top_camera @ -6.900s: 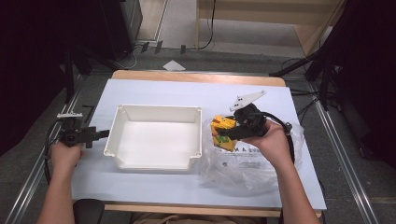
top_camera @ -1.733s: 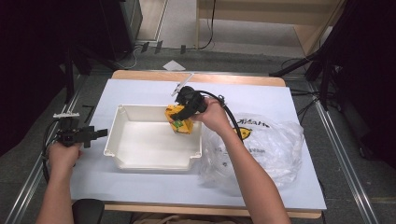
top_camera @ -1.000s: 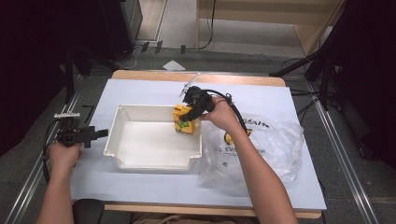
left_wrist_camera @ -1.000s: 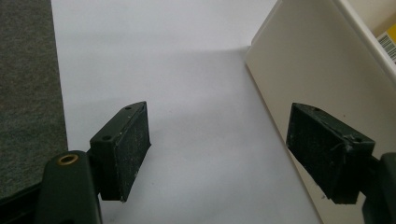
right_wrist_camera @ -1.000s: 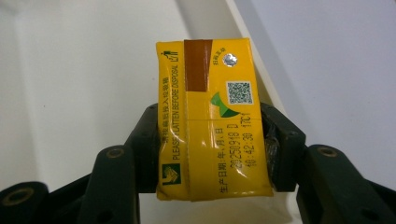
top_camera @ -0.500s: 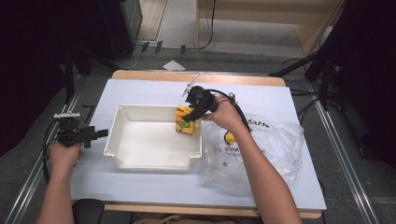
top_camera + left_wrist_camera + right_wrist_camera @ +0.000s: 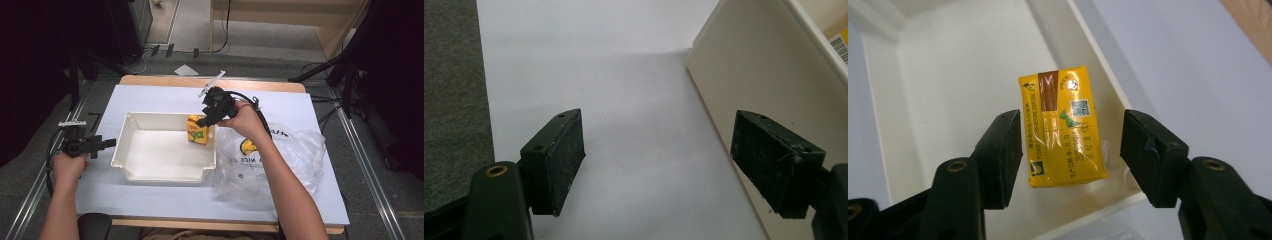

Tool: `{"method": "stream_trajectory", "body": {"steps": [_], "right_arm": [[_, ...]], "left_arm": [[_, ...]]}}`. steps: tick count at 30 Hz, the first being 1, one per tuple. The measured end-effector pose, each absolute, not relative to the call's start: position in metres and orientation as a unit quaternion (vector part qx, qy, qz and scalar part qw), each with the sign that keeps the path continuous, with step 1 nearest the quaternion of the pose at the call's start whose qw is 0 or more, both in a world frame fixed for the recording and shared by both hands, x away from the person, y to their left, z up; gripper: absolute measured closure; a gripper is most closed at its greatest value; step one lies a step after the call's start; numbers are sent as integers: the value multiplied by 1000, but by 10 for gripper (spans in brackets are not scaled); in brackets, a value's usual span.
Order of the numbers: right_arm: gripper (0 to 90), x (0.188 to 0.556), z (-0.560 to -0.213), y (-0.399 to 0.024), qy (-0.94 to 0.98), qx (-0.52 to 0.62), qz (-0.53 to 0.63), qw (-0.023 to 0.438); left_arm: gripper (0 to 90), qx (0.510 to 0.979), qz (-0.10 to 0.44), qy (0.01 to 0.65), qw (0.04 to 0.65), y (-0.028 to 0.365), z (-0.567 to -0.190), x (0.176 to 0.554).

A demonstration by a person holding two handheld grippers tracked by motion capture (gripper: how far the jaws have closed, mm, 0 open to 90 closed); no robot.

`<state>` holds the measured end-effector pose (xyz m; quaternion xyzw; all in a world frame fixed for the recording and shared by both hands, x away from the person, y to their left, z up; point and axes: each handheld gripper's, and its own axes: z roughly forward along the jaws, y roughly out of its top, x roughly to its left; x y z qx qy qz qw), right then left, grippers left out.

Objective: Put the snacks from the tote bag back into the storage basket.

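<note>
My right tongs have just been opening, spread clear of the yellow carton below them in the tray; light, stiff-sided, regrip on flat sides; left tongs spread, idle.

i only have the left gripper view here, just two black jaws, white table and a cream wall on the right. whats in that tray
Observer: One yellow drink carton stands in the white tray, against its right wall.
Operator: is the right gripper holding it
Observer: No. In the right gripper view the right gripper has its jaws apart with a gap on each side of the carton; they have just been opening.
Operator: where did it come from
Observer: That I cannot tell, but a clear plastic bag with printed lettering lies on the table right of the tray.
Operator: and my left gripper
Observer: The left gripper sits open at the tray's left end.
</note>
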<state>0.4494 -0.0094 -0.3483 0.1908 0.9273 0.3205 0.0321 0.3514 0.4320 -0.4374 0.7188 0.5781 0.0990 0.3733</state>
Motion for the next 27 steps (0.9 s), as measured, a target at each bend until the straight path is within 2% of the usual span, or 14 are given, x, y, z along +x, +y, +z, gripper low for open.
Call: {"method": "stream_trajectory", "body": {"steps": [5, 6, 8, 10, 13, 27], "right_arm": [[529, 440, -338, -14, 923, 189, 333, 35], [604, 431, -335, -15, 919, 189, 343, 34], [657, 425, -336, -14, 920, 187, 343, 35], [780, 419, -340, -14, 920, 189, 341, 35], [898, 417, -348, -15, 918, 195, 345, 14], [900, 415, -386, -10, 922, 221, 317, 0]], "left_arm": [[228, 719, 98, 578, 373, 432, -437, 351], [228, 718, 99, 578, 374, 432, -437, 351], [228, 717, 101, 579, 374, 431, -437, 351], [228, 717, 101, 578, 376, 431, -437, 351], [227, 717, 100, 578, 375, 431, -437, 351], [228, 719, 100, 578, 374, 431, -437, 351]]}}
